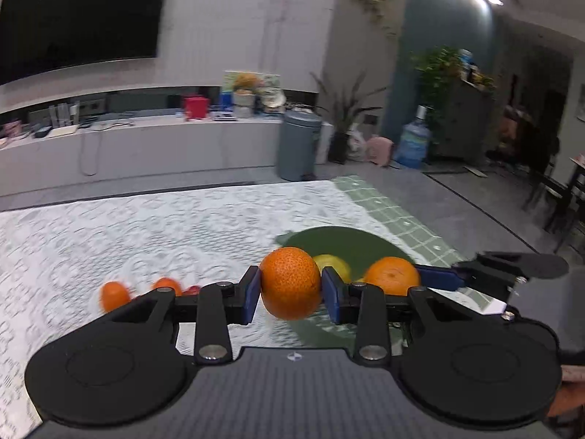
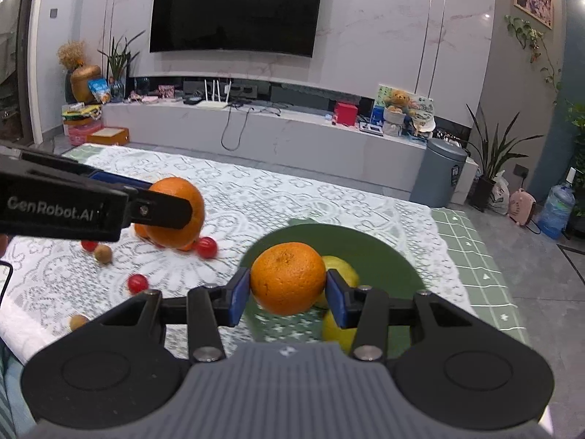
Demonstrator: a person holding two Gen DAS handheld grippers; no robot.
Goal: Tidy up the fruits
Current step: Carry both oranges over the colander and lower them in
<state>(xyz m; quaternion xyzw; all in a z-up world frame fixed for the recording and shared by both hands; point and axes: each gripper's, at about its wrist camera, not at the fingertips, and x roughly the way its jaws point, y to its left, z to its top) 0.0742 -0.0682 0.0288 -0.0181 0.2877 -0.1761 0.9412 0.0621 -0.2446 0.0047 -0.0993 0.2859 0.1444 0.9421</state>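
both carrying: left gripper [image 1: 290, 292] clamps an orange [image 1: 290, 283], right gripper [image 2: 289, 289] clamps another orange [image 2: 288, 278]. next: lower each into the plate [image 2: 395, 263] at 1 o'clock, then release.

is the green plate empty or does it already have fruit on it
Not empty: the green plate already holds a yellow fruit; another yellow fruit shows nearer the camera.

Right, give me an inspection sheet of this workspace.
Surface: white lace cloth over a green checked one.
Job's things: green plate holding lemons; an orange in each gripper.
Clutter: cherry tomatoes, small brown fruits, loose on the lace.
Grippers: left gripper shut on left orange; right gripper shut on right orange.
Cables: one hanging off the TV shelf.
Surroundings: TV, bin, plants, water jug.
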